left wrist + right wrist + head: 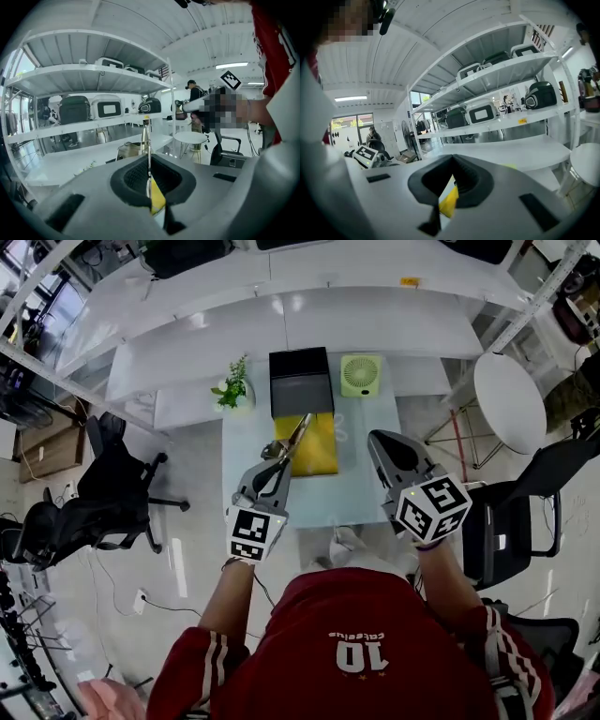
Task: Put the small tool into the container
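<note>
Above yellow mat (pixel 319 444), left tongs (pixel 279 455) pinch small tool (pixel 299 431), tip toward black container (pixel 301 381); right tongs (pixel 379 439) pressed together, empty.

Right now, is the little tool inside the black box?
Out. The left gripper grips the tool over the yellow mat, short of the box.

The pale table (pixel 367 486) carries a plant (pixel 233 386), black container (pixel 301 381), green fan (pixel 360 374), yellow mat (pixel 320 444).

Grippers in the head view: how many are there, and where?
2. The left gripper is at centre-left, shut on the small tool, seen against the yellow mat's left edge. The right gripper is right of the mat, shut on nothing. None seem hidden.
</note>
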A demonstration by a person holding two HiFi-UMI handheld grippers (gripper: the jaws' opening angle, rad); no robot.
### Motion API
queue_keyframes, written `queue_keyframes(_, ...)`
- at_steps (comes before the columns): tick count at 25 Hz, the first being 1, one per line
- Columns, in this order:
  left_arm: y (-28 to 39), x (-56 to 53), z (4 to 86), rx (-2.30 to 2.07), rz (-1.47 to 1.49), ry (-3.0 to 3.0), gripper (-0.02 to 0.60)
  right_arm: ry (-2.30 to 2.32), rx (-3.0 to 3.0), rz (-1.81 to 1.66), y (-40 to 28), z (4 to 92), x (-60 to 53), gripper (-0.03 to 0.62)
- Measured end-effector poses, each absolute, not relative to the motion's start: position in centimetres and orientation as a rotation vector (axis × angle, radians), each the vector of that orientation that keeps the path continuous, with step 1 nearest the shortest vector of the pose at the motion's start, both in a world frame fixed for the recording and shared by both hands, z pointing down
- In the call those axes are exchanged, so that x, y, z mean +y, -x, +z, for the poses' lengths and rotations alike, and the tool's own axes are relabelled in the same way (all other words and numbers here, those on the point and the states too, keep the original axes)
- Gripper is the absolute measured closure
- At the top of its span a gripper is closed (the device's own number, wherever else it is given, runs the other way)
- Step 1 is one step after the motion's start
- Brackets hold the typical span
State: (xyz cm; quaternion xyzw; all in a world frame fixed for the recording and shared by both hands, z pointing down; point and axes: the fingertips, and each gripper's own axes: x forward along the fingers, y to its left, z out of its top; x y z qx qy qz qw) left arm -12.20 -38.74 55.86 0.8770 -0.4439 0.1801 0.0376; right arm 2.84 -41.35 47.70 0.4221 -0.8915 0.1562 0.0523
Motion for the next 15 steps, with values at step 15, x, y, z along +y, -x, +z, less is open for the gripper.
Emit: queue_keyframes(15, 10.7, -43.6, 65.4, -1.296, 0.722, -2.533, 0.574, -1.253, -2.657, 0.581, -4.1, 52.1, -45.6, 0.588)
